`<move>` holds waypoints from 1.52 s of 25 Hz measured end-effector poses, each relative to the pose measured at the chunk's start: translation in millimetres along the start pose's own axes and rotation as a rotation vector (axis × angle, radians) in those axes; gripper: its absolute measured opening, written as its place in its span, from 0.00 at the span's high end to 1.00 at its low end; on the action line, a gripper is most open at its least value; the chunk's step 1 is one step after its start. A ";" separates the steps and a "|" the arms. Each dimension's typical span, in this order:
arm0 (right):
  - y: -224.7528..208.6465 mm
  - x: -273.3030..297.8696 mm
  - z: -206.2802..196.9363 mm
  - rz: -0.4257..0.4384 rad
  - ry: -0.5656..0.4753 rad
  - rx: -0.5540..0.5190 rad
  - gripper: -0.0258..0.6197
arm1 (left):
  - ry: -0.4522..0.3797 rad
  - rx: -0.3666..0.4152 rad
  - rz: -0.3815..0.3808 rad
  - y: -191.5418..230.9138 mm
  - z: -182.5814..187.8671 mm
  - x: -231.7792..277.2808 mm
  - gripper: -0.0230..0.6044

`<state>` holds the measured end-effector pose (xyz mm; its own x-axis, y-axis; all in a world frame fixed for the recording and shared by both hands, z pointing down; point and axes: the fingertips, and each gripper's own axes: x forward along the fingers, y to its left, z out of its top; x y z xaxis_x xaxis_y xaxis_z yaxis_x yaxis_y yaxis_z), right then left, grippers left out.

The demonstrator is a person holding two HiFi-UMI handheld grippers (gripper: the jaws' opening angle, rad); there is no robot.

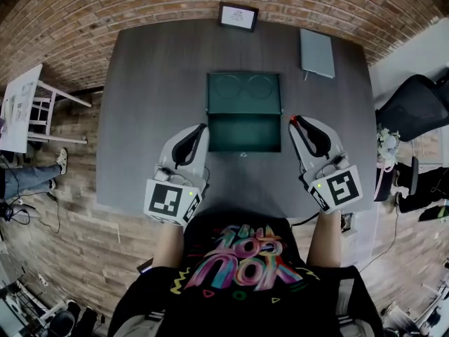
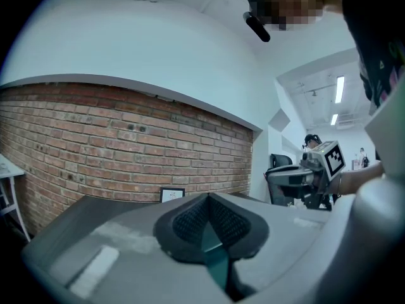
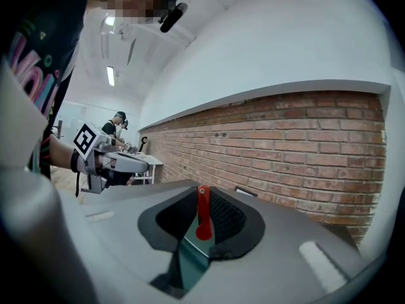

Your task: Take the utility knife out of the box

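Right, status. Dark grey tabletop (image 1: pixel 140 118) is under me. The open dark green rectangular box (image 1: pixel 243 133) sits at its middle with the lid (image 1: pixel 243 93) flipped back away from me. The tray looks bare from the head view.

My left gripper (image 1: pixel 204 126) is at the tray's left side, its tip just beside the wall. Its jaws are pressed together on nothing.

My right gripper (image 1: pixel 292 120) mirrors it on the other side, tip just outside the tray's right wall near the hinge line. It's pinching the slim red utility knife (image 3: pixel 202 213) between the pads. The head view shows the knife only as a red dot at that tip, so I can't tell its height above the table.

Key geometry:
- The knife is in the right jaws, right of the box, with the left gripper well apart across the tray.
- Its long axis stands upright across the jaws, the end with the small hole up and the rounded end down.

My read: the knife looks clear of the box, or nearly. Next I'd carry it further right over bare table and roll the wrist so it lies flat before I let go. The grip is narrow, so it could pivot in the pads.
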<state>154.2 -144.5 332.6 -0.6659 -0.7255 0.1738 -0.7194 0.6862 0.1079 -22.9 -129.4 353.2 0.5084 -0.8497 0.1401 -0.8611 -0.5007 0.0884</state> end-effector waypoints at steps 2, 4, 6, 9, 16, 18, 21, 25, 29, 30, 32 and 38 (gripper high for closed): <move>-2.2 -6.3 1.3 -0.023 -0.017 0.012 0.87 | -0.001 0.002 -0.002 -0.9 0.1 0.2 0.96; -3.0 -12.1 2.0 -0.042 -0.034 0.022 0.87 | -0.001 0.002 -0.002 -2.1 -0.3 0.1 0.96; -3.0 -18.0 1.8 -0.059 -0.051 0.034 0.87 | -0.001 0.002 -0.003 -3.2 -0.9 -0.3 0.96; -2.3 -25.2 1.0 -0.075 -0.070 0.055 0.87 | 0.000 0.002 -0.004 -3.4 -0.9 -1.4 0.96; -1.6 -33.1 0.1 -0.086 -0.080 0.058 0.87 | 0.001 0.006 -0.014 -7.5 0.5 -0.8 0.96; -0.9 -33.0 0.3 -0.083 -0.080 0.043 0.87 | 0.004 0.007 -0.019 -9.0 -0.3 -1.1 0.96; -0.8 -34.4 1.6 -0.079 -0.085 0.036 0.87 | 0.007 0.009 -0.022 -11.0 -1.8 -2.1 0.96; -0.7 -35.3 2.3 -0.076 -0.091 0.038 0.87 | 0.001 0.009 -0.019 -11.6 -0.7 -2.5 0.96; 0.8 -33.9 2.2 -0.070 -0.097 0.041 0.87 | 0.000 0.009 -0.013 -10.5 -0.4 -1.7 0.96; 0.9 -33.7 2.3 -0.070 -0.098 0.042 0.87 | 0.000 0.009 -0.012 -10.3 0.0 -1.5 0.96; 1.1 -34.0 2.9 -0.072 -0.102 0.046 0.87 | -0.002 0.009 -0.010 -9.7 1.0 -2.0 0.96; 3.8 -33.5 2.1 -0.068 -0.105 0.046 0.87 | -0.004 0.008 -0.002 -7.5 0.5 -3.8 0.96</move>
<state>173.4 -117.8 325.2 -0.6306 -0.7735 0.0638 -0.7703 0.6338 0.0701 -18.4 -122.5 351.5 0.5097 -0.8496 0.1357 -0.8603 -0.5034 0.0802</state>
